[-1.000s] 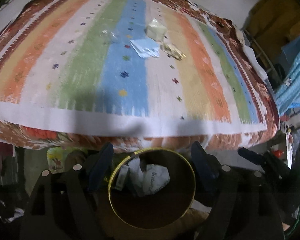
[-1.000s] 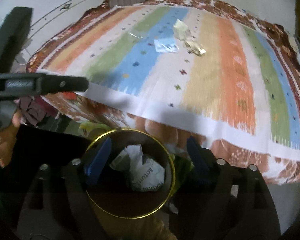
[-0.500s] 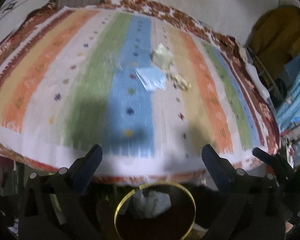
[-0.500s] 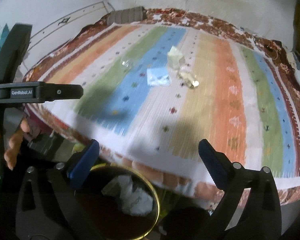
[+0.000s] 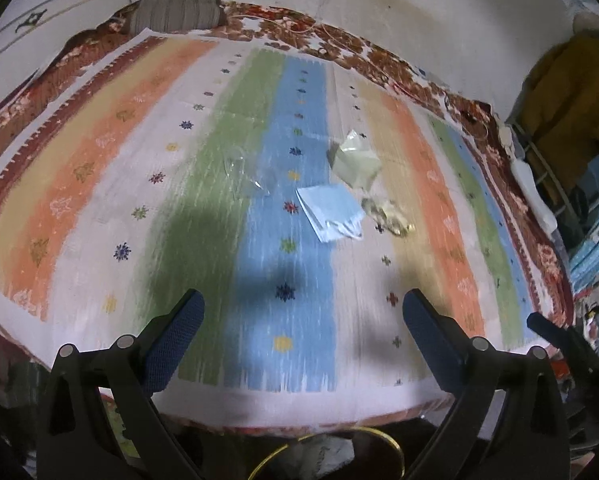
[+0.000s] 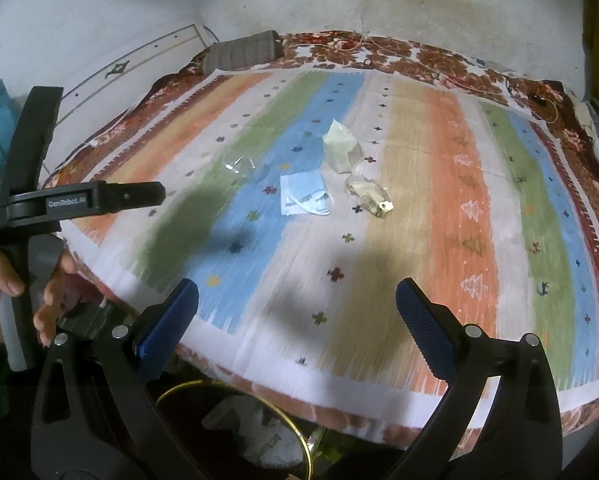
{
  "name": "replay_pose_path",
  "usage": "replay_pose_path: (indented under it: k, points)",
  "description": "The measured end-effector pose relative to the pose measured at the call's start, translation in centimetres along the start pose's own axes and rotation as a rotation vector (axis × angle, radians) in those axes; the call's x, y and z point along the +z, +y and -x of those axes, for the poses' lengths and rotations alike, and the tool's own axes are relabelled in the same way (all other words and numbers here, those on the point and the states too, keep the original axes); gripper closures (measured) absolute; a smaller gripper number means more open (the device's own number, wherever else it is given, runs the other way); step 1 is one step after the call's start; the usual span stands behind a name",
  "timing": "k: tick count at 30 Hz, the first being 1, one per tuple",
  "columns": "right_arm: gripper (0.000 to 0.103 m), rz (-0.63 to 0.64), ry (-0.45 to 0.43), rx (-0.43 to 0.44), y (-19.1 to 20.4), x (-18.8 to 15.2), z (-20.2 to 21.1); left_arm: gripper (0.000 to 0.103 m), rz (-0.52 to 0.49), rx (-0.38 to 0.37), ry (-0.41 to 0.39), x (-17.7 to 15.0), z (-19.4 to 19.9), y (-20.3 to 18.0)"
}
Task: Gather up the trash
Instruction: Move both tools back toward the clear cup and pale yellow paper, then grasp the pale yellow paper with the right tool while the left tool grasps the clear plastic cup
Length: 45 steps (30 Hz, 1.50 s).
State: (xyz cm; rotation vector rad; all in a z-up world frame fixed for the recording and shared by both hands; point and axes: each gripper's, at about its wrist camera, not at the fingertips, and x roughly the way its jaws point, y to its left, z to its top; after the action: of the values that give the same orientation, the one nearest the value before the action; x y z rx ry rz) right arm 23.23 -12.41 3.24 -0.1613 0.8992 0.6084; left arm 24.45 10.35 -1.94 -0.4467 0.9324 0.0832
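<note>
Both empty: left claw (image 5: pixel 301 316) and right claw (image 6: pixel 297 306) spread wide, aimed at face mask (image 6: pixel 304 198) and wrappers (image 6: pixel 369 196) on bed (image 6: pixel 499 320), bin (image 6: pixel 235 432) kept below for drops.

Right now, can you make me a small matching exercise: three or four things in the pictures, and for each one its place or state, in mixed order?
Things:
1. blue paper sheet
2. clear plastic wrapper
3. gold-rimmed bin
4. left gripper

Places or states:
A. below the near edge of the bed, crumpled paper inside
B. on the green stripe
C. jaws wide open, nothing between them
D. between the blue stripe and the white one, near the shiny gold wrapper

Pairs: 1-D, 2-B, 3-A, 4-C
</note>
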Motion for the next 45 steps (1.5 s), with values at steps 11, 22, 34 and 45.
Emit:
replay_pose_path:
  k: [11,22,34,45]
  points:
    - [0.009,-0.067,-0.028,-0.013,-2.4,2.1,-2.9,0.006,0.093,0.031,-0.066,2.9,-1.8,3.6]
    - [0.009,-0.132,-0.073,-0.011,-3.9,4.1,-5.8,0.006,0.094,0.059,-0.040,4.8,-5.8,5.9]
    - [0.010,-0.093,-0.086,-0.062,-4.4,7.6,-10.7,0.010,0.067,0.047,-0.019,6.7,-10.1,6.8]
    - [0.022,-0.081,-0.073,-0.035,-5.1,10.3,-16.7,0.029,0.006,-0.009,0.004,9.1,-13.7,6.6]
